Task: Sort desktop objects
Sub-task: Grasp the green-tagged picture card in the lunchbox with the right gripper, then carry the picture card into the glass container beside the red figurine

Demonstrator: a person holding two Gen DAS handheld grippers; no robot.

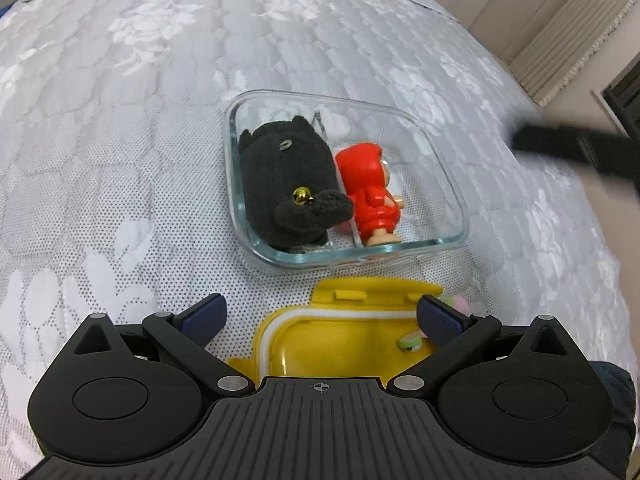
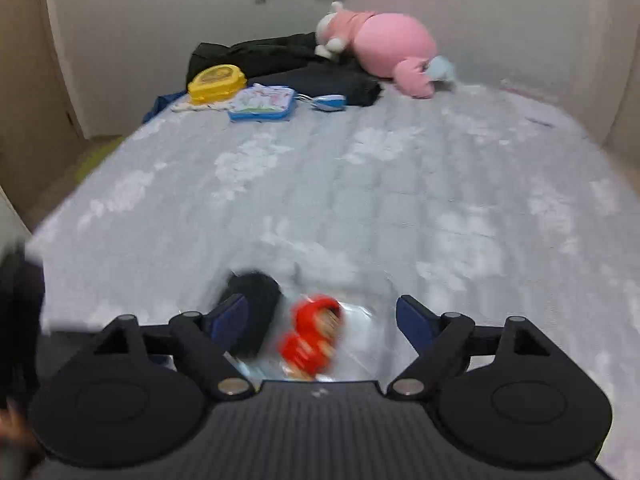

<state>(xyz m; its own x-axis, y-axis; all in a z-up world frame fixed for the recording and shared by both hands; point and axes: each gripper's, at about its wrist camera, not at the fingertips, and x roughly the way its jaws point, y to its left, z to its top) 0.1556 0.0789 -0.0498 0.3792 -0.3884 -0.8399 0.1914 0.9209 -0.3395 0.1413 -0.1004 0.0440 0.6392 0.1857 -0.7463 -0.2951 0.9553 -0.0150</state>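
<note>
A clear glass dish point(image 1: 448, 184) sits on the grey quilted bed. In it lie a black plush toy point(image 1: 284, 184) and a red hooded figurine point(image 1: 372, 196). A yellow lid point(image 1: 340, 344) lies upside down just in front of the dish, under my left gripper point(image 1: 320, 316), which is open and empty above it. My right gripper point(image 2: 322, 316) is open and empty, hovering over the dish; the black plush point(image 2: 256, 300) and red figurine point(image 2: 312, 336) show blurred between its fingers. The right gripper appears as a dark blur in the left wrist view point(image 1: 576, 152).
At the far end of the bed lie a yellow box point(image 2: 216, 82), a blue-rimmed tin point(image 2: 264, 104), a blue object point(image 2: 330, 102), black clothing point(image 2: 280, 60) and a large pink plush point(image 2: 384, 48). A small pink-green item point(image 1: 412, 342) rests on the lid.
</note>
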